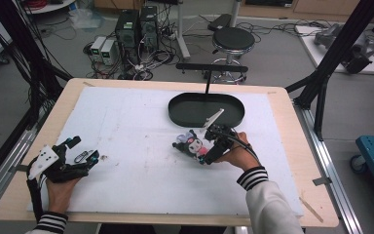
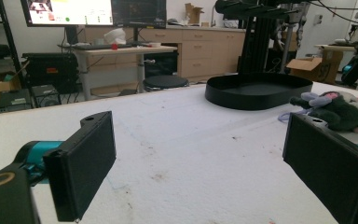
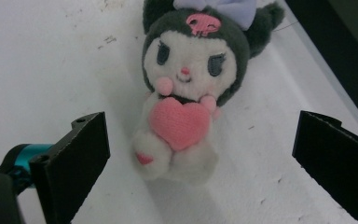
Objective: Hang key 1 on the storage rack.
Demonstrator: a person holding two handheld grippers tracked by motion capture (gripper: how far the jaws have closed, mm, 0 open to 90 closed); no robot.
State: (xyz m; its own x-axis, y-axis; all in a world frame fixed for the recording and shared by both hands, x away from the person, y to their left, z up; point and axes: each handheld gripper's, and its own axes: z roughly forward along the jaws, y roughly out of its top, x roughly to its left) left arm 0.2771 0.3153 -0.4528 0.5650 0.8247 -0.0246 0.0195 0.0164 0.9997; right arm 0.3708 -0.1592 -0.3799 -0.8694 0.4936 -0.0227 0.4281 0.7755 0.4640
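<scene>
A small plush toy with a dark hood, white face and pink heart lies on the white mat near the middle of the table. In the right gripper view the plush toy lies face up between and just beyond the wide-apart jaws. My right gripper is open, hovering right at the toy's near side. My left gripper rests open at the table's left front, far from the toy. From the left gripper view the plush toy lies at the right, with the black tray behind it.
A black oval tray sits on the mat just beyond the toy. The white mat covers most of the wooden table. A stool and computer boxes stand on the floor behind the table.
</scene>
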